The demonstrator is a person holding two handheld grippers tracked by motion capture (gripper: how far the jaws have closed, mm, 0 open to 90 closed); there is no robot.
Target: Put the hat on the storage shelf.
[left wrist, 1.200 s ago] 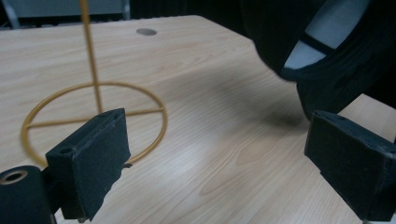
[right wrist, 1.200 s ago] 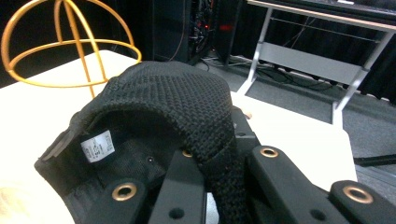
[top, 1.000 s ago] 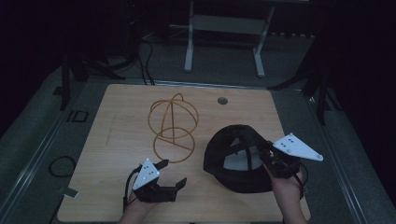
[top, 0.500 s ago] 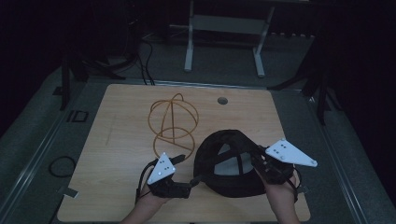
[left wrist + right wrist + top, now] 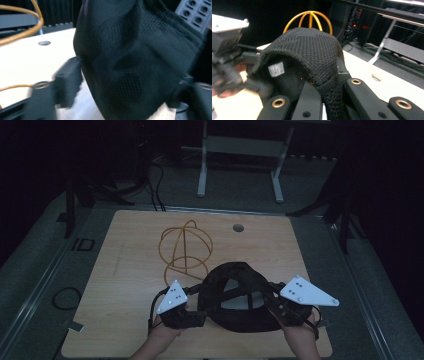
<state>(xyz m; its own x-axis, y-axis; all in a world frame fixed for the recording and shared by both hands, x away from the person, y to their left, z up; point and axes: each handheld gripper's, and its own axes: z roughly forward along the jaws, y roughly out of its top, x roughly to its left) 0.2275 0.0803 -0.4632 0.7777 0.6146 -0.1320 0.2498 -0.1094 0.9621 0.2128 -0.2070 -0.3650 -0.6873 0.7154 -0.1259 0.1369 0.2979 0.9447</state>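
The right gripper's fingers (image 5: 312, 100) are clamped on the rim of a black knitted cap (image 5: 237, 295), the fabric pinched flat between the two black jaws in the right gripper view. The left gripper (image 5: 192, 317) has just been closing its jaws; in the left gripper view the cap's dark mesh side (image 5: 135, 57) sits between its fingers (image 5: 68, 80), and whether the pads press it yet I cannot tell (that view is blurred).

The cap lies at the near edge of a light wooden table (image 5: 125, 270), between the person's two hands, its opening tipped toward the right gripper (image 5: 280, 312) so a small white label (image 5: 276, 69) inside shows. Just behind it stands an orange wire frame (image 5: 185, 247), dome-shaped, apparently a form for the cap.

The step in hand looks like getting a second hold on the rim opposite the first. To do it well, the left jaws should take only the edge of the fabric, not a thick fold of the crown, and finish closing before any lifting. The two holds should stay well apart so the opening is stretched wide. The right hold should not slacken meanwhile.
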